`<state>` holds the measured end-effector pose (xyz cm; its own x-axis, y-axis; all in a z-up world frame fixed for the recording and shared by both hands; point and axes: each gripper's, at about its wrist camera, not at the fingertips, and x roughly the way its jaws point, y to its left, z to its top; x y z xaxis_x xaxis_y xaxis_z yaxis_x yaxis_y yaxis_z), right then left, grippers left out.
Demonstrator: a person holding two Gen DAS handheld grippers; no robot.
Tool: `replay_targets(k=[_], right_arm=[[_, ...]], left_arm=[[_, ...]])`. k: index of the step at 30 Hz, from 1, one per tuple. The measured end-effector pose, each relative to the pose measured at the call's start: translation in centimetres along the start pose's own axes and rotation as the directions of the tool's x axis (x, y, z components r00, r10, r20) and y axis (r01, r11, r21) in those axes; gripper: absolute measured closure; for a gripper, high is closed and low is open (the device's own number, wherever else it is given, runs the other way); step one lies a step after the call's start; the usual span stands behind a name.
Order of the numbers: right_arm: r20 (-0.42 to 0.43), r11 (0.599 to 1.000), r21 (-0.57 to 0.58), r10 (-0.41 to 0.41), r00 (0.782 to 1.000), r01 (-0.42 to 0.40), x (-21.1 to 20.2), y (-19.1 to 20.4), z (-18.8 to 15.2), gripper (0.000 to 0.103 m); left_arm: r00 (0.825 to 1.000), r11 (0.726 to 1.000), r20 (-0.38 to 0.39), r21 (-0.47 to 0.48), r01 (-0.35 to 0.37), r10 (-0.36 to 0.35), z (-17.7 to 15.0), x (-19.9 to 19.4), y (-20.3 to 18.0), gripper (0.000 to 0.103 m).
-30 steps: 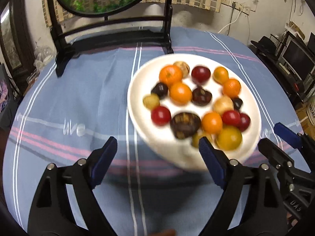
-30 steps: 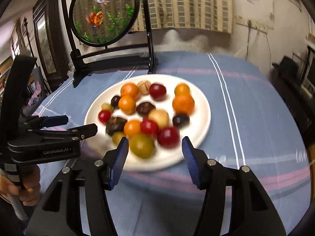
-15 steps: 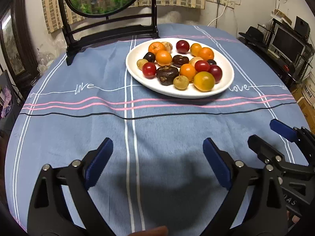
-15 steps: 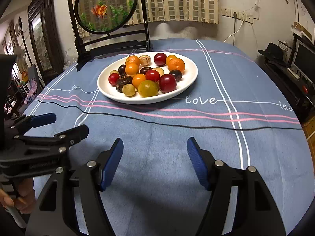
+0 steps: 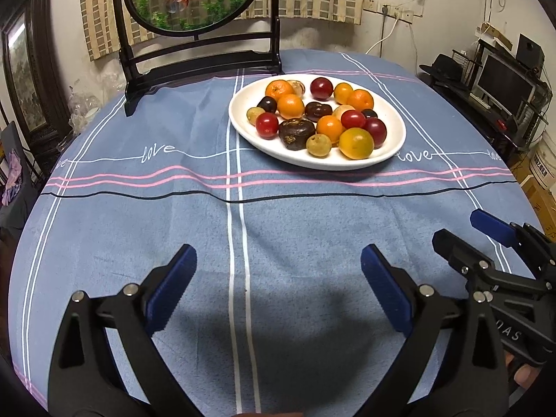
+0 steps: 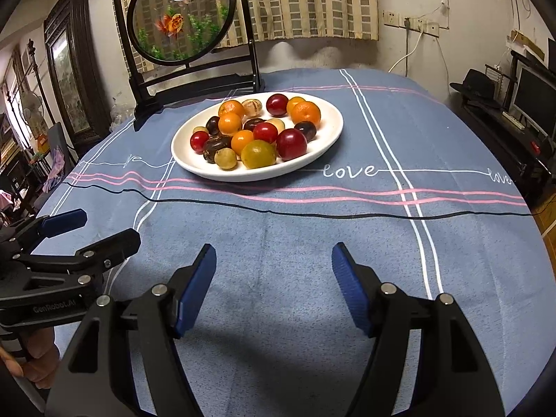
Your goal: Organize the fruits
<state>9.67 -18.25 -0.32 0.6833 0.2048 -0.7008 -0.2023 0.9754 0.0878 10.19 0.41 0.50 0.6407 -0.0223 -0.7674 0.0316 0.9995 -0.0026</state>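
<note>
White plate (image 5: 396,139) of mixed fruits (image 5: 318,118) sat beyond the left gripper (image 5: 278,278) and right gripper (image 6: 274,278), both wide and empty; approaching one edge fruit would avoid scattering neighbours.

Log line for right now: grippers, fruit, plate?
left gripper: open, empty | right gripper: open, empty | fruit: all on plate | plate: on tablecloth, beyond both grippers

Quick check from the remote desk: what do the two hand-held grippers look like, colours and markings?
Both match: the left hand-held gripper and right hand-held gripper have black angular plastic arms with silver rivets and ridged blue pads. White "GenRobot.AI" lettering runs along the left one's side. No cables or sleeves show.
</note>
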Motion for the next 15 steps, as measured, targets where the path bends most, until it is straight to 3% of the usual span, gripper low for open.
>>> replay_targets(k=[15], right_arm=[[-0.038,1.000,0.008,-0.005,0.999,0.005,0.60,0.03,-0.71,0.033]], left_arm=[[1.000,1.000,-0.012,0.000,-0.014,0.014,-0.30,0.51,0.34,0.004]])
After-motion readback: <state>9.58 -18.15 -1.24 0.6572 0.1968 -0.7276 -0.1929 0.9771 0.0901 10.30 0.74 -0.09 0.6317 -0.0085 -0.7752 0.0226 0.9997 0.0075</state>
